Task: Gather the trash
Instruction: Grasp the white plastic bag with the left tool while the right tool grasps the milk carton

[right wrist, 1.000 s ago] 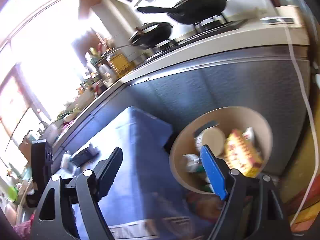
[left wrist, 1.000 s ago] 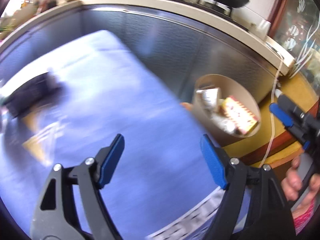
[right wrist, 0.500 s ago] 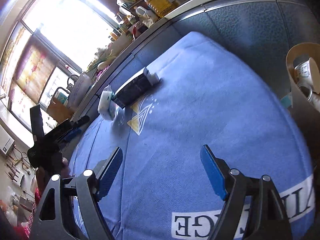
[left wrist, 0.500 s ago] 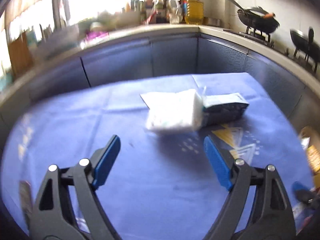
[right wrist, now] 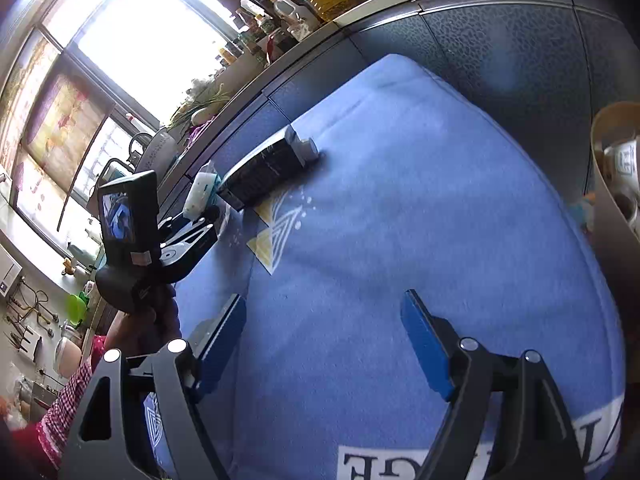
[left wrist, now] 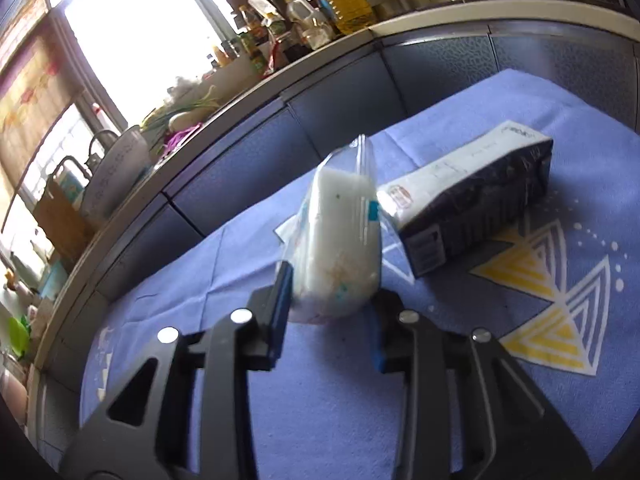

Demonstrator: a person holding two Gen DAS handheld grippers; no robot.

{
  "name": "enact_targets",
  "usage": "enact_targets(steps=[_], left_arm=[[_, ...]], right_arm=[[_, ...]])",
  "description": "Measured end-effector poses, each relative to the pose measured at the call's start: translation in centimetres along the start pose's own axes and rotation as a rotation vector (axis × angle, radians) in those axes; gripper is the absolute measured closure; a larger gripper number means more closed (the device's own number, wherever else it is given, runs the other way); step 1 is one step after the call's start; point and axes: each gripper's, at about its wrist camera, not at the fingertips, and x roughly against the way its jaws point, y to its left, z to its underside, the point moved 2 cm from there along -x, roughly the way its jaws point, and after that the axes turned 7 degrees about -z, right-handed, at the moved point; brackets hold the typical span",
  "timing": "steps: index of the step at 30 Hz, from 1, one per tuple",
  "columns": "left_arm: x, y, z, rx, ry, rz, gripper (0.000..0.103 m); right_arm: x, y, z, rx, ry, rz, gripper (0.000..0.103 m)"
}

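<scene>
Plastic bag (left wrist: 340, 248), centre frame on the blue table (left wrist: 500, 392), is pinched in my left claw (left wrist: 328, 312), which has just been closing. Right claw (right wrist: 324, 344) gapes empty. Carton (left wrist: 472, 208) remains; bin (right wrist: 612, 176) far right.

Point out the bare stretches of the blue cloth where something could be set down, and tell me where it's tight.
Free: the wide cloth between the dark carton and the right gripper, out toward the bin; also the near patch below the yellow triangle print. Tight: the far corner, where the left gripper pinches the white packet touching the carton.
</scene>
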Motion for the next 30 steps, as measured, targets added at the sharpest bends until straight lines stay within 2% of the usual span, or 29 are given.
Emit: enact_targets(steps=[5,11,13,15,18,21,27,30], left_arm=[[3.1,4.5,3.1,0.174,0.032,0.188,0.073],[8.1,9.6,11.2,0.346,0.118,0.455,0.074],[9.5,10.8,13.7,0.385,0.144,0.499,0.074],[10.3,11.5,15.4,0.391,0.169,0.495,0.074],[10.6,12.4,16.9,0.414,0.196,0.506,0.074],[9.7,13.4,17.3,0.469,0.213,0.528,0.074],[8.5,14.1,17.4,0.53,0.228,0.549,0.074],[8.4,14.3,17.5,0.547,0.233,0.533,0.072]], right_arm=[[-3.7,2.6,-6.3,0.094,-0.014,0.022,0.024],[-12.2,3.3,-13.8,0.076,0.043,0.057,0.024],[-14.9,2.9,-15.2,0.058,0.064,0.087,0.024],[-17.3,2.4,-15.9,0.036,0.101,0.112,0.024],[-18.6,2.4,-15.3,-0.005,0.152,0.077,0.029],[-17.2,3.9,-12.6,0.037,0.187,0.032,0.031],[-12.0,8.1,-3.9,0.224,0.3,-0.077,0.031],[-10.4,9.6,-0.1,0.346,0.324,-0.048,0.031]])
